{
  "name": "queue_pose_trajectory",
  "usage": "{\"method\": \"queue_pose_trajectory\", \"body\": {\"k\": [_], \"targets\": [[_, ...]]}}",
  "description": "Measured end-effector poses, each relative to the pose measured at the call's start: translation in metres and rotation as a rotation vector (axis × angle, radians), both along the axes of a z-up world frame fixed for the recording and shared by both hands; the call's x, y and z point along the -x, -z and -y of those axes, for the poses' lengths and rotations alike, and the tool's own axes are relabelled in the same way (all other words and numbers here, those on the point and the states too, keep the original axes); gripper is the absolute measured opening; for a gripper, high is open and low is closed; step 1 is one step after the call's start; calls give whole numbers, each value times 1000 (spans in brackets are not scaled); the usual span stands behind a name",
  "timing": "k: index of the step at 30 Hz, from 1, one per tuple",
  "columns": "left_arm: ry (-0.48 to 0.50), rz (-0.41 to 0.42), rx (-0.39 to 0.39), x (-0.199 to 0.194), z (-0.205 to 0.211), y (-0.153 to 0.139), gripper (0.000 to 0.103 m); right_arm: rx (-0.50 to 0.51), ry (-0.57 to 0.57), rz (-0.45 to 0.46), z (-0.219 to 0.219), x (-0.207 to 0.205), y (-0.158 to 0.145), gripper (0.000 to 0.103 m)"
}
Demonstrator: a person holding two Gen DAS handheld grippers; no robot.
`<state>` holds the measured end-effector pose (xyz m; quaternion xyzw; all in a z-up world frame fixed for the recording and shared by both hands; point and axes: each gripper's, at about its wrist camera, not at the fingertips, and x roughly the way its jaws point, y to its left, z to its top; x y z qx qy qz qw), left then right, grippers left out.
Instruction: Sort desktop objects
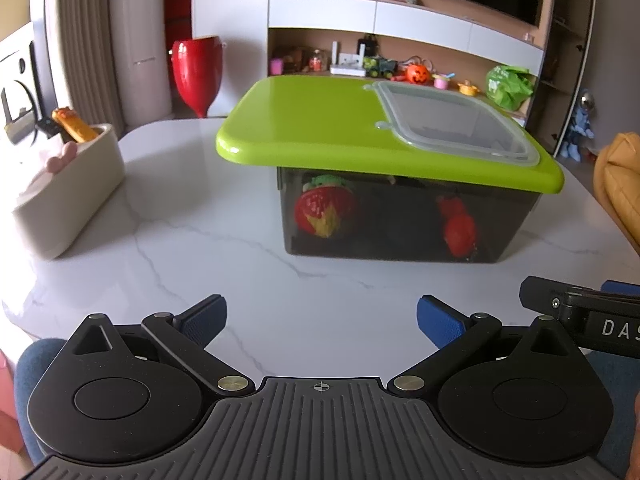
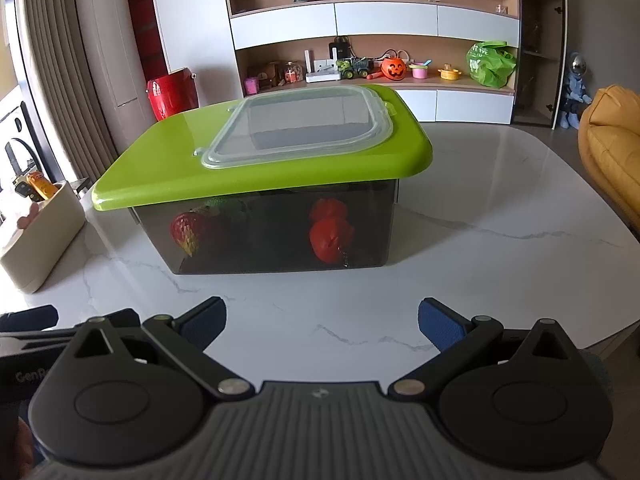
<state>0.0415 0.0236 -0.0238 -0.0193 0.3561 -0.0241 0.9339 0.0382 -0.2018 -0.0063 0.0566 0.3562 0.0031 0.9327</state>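
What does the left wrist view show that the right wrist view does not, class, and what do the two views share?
Only the left wrist view shows the right tongs' black body, lettered "DAS", at its right edge. Only the right wrist view shows the bin's right end wall and open table beyond it. Both share the dark bin with its green lid shut, the strawberry toy and red toy inside, the cream holder at left, and open, empty tongs: left tongs, right tongs.

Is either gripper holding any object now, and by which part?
Nothing is held. The left gripper and the right gripper are both open above the bare table.
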Motion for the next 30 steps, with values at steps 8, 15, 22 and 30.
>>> {"method": "queue_pose_trajectory", "body": {"k": [8,15,22,30], "targets": [[-5,-2,-2,0,0,0,103,3,0,-4,-1,-1,2,103],[-11,3,16,0,-3,0,103,5,-1,-7,-2,0,4,103],[-38,9,-5,-1,-3,1,103,13,-4,-9,-4,-1,5,103],[-49,25,-73,1,3,0,103,18,-4,-5,-4,0,4,103]]}}
